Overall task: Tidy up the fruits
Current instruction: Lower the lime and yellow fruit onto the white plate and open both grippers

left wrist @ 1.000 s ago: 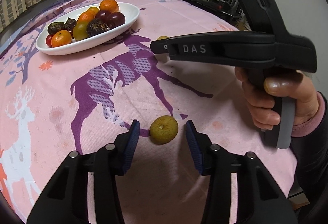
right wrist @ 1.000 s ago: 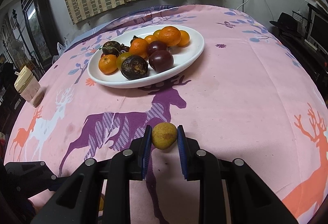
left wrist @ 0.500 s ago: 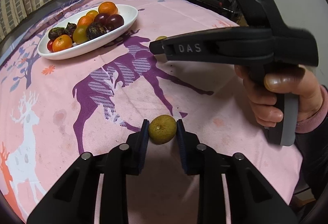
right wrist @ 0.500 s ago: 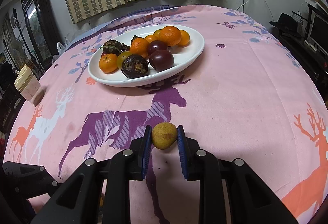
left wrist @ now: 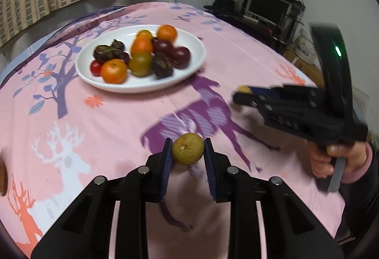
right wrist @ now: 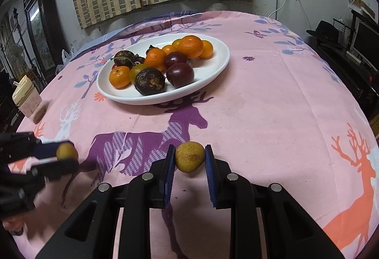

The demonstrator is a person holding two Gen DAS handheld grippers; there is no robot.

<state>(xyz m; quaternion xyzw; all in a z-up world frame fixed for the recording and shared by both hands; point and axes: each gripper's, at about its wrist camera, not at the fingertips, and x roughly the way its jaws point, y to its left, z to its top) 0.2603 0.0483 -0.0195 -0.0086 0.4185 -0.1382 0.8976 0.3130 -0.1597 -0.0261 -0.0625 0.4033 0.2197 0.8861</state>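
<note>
My left gripper [left wrist: 187, 152] is shut on a small yellow-green fruit [left wrist: 187, 149] and holds it above the pink tablecloth. My right gripper [right wrist: 189, 156] is shut on a second yellow fruit [right wrist: 190, 156], also lifted off the cloth. A white oval plate [left wrist: 191, 74] holds several oranges, dark purple fruits, a green one and a red one; in the right wrist view the plate [right wrist: 213, 79] lies ahead, up the table. Each gripper shows in the other's view, the right gripper [left wrist: 244, 93] at the right and the left gripper [right wrist: 68, 154] at the left.
A beige lidded cup [right wrist: 26, 100] stands at the table's left edge. The round table [right wrist: 284, 105] drops off at the right, with a monitor and shelves [left wrist: 270, 7] beyond. Curtains hang behind the table.
My left gripper closed on the yellow-green fruit, lifted it and swung to face the plate. My right gripper rose with its fruit and holds it higher than before.
</note>
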